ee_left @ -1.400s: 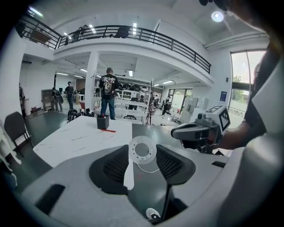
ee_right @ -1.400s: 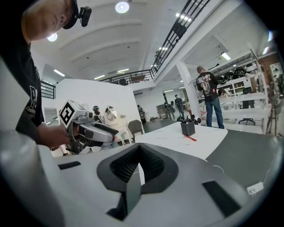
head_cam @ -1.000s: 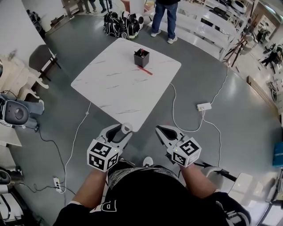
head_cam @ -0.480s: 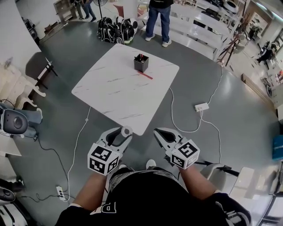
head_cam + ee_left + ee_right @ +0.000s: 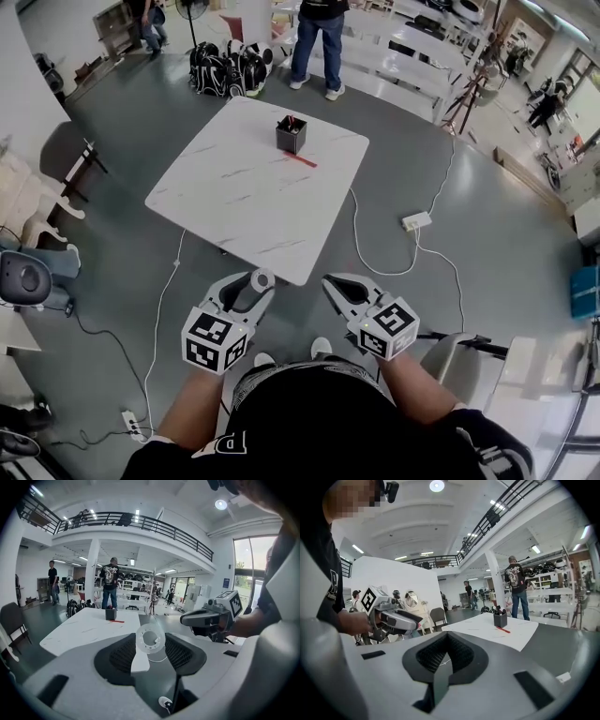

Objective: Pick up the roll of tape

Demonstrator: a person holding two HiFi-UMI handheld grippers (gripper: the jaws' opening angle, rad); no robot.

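Head view:
- The standing person (image 5: 316, 37) is cut off at the top edge from the waist up.
- A second person (image 5: 148, 21) at the top left shows only in part.
- The box (image 5: 291, 134) is on the table (image 5: 234, 187), and its contents are too small for me to tell.
- The red item (image 5: 302, 159) beside it is a thin strip I can't identify.
- The blue object (image 5: 589, 292) is cut by the right edge.
- The wearer's torso (image 5: 309, 422) hides the floor along the bottom.

Left gripper view:
- The roll (image 5: 150, 638) covers part of the table's near edge.
- Background figures are too small to describe.
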